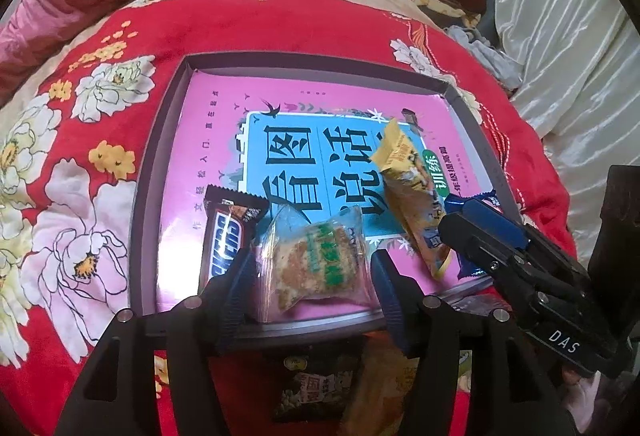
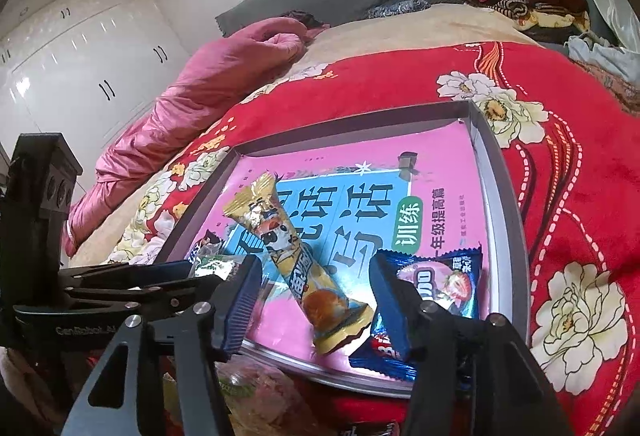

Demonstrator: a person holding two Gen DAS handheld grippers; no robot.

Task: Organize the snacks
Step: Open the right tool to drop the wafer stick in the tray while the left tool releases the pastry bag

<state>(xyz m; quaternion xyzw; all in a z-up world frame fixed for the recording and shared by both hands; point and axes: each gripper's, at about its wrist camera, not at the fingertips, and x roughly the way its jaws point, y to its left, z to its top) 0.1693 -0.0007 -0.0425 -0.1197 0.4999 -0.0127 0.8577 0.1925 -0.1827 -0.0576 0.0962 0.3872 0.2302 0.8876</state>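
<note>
Left wrist view: four snacks lie in one tray: chocolate bar, clear pack between the wide-open left gripper, yellow stick, blue pack. Right gripper gapes empty around the stick.

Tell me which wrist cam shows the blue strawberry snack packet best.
Right wrist. The blue strawberry packet lies in the tray at the near right corner, its strawberry print and most of the wrapper visible beside the right gripper. In the left wrist view only a blue sliver shows, mostly hidden behind the right gripper's body.
</note>
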